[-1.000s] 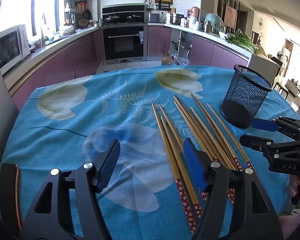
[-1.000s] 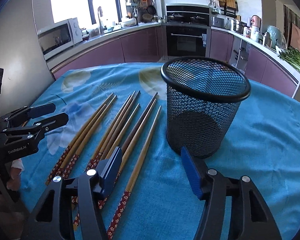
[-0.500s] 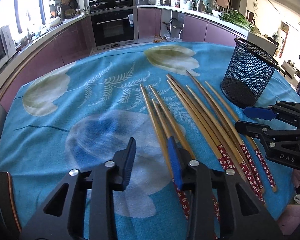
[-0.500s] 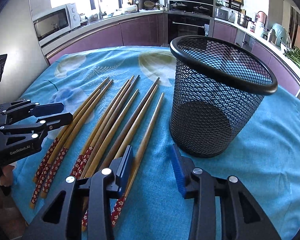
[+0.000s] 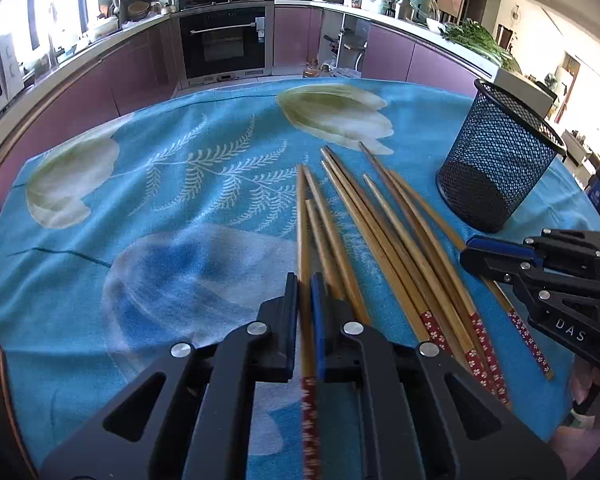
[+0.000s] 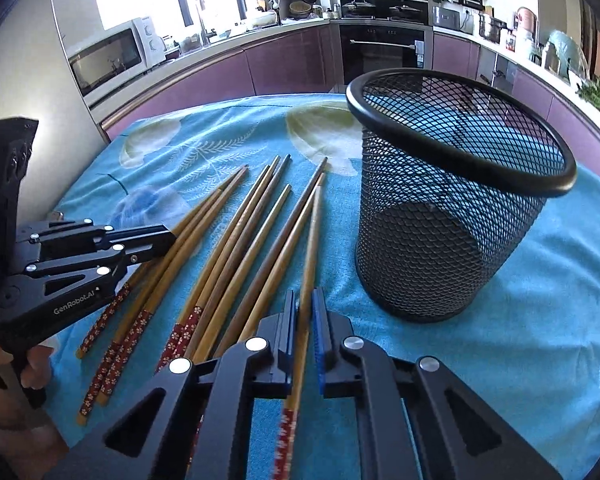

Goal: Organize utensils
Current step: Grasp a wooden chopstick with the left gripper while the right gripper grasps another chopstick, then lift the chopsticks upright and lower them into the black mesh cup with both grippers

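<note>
pick-up step: left gripper (image 5: 305,300) had just clamped its fingers on the leftmost chopstick (image 5: 302,216), right gripper (image 6: 305,312) on the rightmost chopstick (image 6: 311,236), both on the desk (image 5: 100,208). next: lift, tip into mesh cup (image 6: 452,216).

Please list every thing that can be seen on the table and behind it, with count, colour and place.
chopsticks: about ten, wooden with red flowered ends, lying side by side on the cloth
cup: one, black mesh, upright beside the chopsticks
cloth: one, blue with pale flowers, covering the table
oven: one, black, in the purple cabinets behind
microwave: one, white, on the counter
left gripper: one, black, jaws just closed, shut on chopstick farthest from cup
right gripper: one, black, jaws just closed, shut on chopstick nearest cup
hand: one seen, holding the left gripper
</note>
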